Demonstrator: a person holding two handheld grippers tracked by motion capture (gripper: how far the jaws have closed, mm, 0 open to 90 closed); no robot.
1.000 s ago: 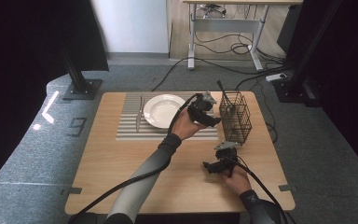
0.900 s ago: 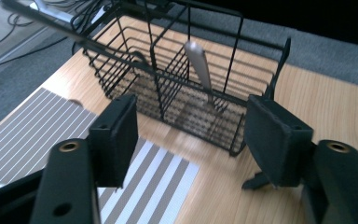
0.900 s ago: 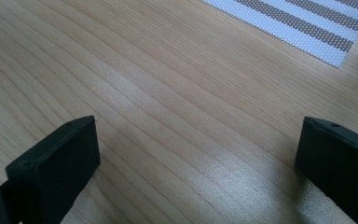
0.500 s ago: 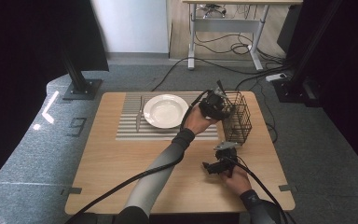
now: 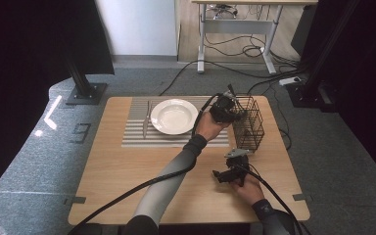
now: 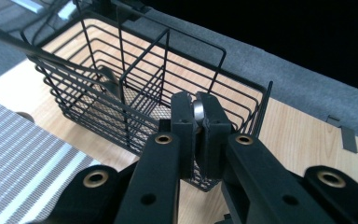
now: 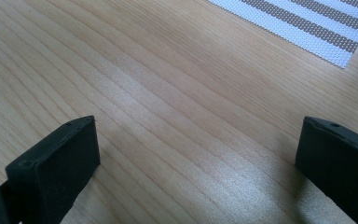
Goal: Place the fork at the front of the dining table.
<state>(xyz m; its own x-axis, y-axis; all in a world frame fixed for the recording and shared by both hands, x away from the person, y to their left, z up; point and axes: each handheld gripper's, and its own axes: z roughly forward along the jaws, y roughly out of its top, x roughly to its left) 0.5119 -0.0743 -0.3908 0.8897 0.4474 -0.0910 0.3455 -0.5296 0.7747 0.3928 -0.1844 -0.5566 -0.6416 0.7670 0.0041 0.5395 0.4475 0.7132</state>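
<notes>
Your left claw (image 6: 196, 116) has just been closing and now clamps a thin metal utensil handle (image 6: 198, 111) over the wire basket (image 5: 248, 128), at 2 o'clock on the desk (image 5: 127, 191). Your right claw (image 7: 196, 154) stands apart, holding nothing, low over the desk.

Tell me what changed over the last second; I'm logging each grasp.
The left tool moved from beside the plate rightward to the wire basket. Its jaws have just been closing and now pinch a silvery handle there. The right tool stayed open, low over the table. Plate, knife and basket kept their places.
</notes>
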